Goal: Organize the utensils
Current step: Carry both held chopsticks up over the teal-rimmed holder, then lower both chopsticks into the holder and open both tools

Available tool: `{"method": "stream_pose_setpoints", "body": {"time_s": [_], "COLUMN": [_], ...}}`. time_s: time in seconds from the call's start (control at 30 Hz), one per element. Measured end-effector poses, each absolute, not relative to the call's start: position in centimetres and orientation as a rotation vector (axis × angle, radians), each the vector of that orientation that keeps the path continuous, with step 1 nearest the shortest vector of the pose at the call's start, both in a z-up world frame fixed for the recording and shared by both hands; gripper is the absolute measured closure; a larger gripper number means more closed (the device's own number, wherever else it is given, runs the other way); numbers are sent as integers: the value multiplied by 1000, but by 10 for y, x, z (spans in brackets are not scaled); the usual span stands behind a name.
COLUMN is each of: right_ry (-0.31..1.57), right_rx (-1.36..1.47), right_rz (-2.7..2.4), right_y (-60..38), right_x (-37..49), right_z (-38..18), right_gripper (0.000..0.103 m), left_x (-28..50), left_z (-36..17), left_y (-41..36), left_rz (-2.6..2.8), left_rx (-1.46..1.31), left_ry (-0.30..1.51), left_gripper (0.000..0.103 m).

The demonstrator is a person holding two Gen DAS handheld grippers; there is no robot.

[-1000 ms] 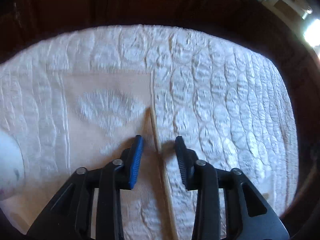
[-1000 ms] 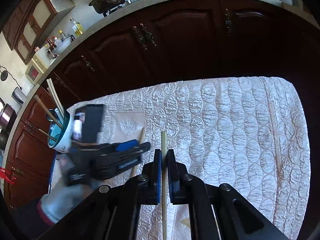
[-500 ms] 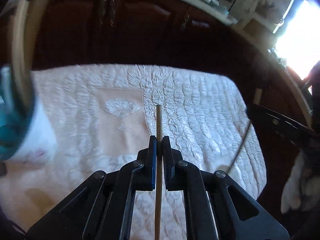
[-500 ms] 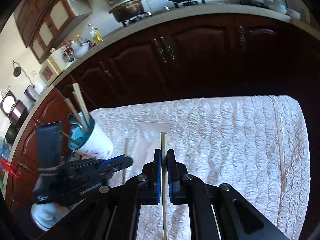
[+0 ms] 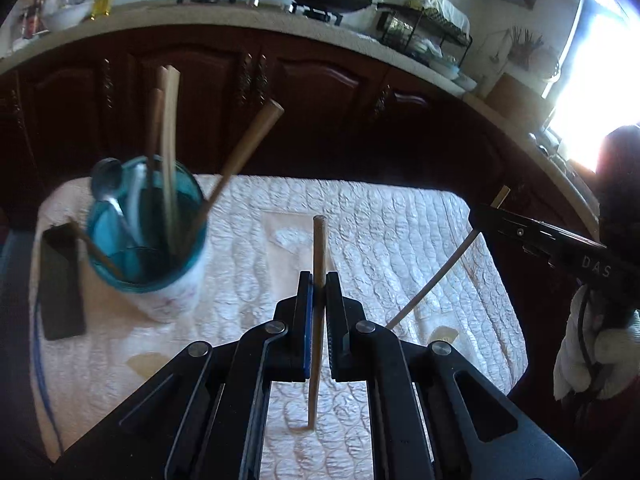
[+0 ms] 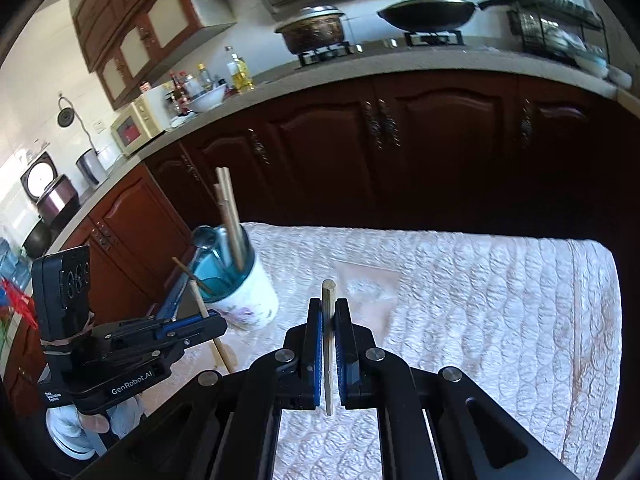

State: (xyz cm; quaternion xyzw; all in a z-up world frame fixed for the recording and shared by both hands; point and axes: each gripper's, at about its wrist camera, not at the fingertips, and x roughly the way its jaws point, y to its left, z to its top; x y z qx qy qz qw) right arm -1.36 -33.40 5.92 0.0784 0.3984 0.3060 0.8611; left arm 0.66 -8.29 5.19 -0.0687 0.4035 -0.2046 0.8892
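Observation:
My left gripper [image 5: 318, 286] is shut on a brown wooden chopstick [image 5: 319, 248] and holds it lifted above the white quilted cloth [image 5: 380, 232]. A white cup with a teal inside [image 5: 160, 280] stands to the left of it, holding several chopsticks and a metal spoon [image 5: 106, 184]. My right gripper [image 6: 328, 314] is shut on a pale chopstick [image 6: 329, 292], also held above the cloth. In the right wrist view the cup [image 6: 248, 296] stands at the left, and the left gripper [image 6: 200, 326] hovers in front of it with its chopstick [image 6: 202, 304].
A dark phone [image 5: 60, 280] lies on the cloth left of the cup. Dark wooden cabinets [image 6: 400, 140] run behind the table, with a counter bearing a pot [image 6: 312, 32] and a wok [image 6: 428, 12]. A gloved hand [image 5: 588, 344] holds the right gripper.
The left gripper closed on the chopstick lying on the cloth and lifted it toward the cup. The right gripper rose with its chopstick still held.

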Motion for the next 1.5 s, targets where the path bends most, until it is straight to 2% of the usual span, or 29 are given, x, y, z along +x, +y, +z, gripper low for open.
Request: {"method": "stream_pose_setpoints", "body": {"time_s": [0.57,1.07,1.3,1.5], "right_ry": [759,661,628,654], "right_rx": [111,144,139,156], "right_rz": [738,827,832,816], "right_y": [-287,-245,-206,-174], "right_x": [-27,-5,12,26], "right_z": [101,158,168,140], "right_gripper": [98,98,98,98], "left_x": [-15,-4,21,37], "left_z": [101,177,167,141], "left_y": [-20,43,45,43], "left_rz": [-357,-247,-188,-149], "left_rx": [-168,-173,-136,-126], "left_ry": [730,577,569,597], "left_gripper": [99,99,99,99]}}
